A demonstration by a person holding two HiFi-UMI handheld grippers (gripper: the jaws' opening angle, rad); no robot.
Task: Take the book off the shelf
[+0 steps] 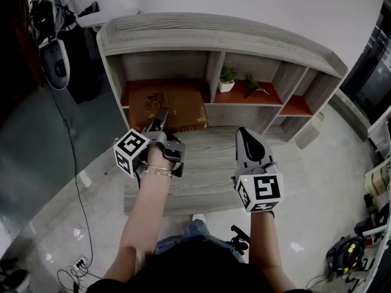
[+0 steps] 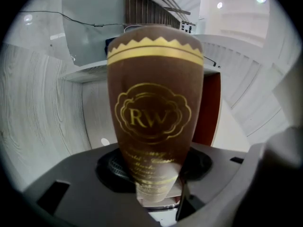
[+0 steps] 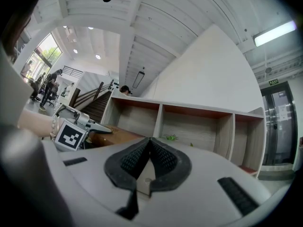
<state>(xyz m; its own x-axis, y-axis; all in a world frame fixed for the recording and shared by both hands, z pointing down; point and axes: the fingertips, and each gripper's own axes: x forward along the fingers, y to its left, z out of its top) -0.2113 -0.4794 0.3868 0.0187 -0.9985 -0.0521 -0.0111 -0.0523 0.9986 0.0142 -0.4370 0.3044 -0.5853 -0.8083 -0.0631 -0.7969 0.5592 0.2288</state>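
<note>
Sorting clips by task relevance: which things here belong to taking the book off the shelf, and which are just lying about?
In the job:
book, gripped by the left gripper
shelf

Lying about:
potted plant
green sprig
right gripper, shut and empty, away from the book

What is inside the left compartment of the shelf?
A brown book with gold print lies flat there, its near edge clamped by the left gripper. A strip of reddish floor shows beside the book. Anything beneath the book is covered.
</note>
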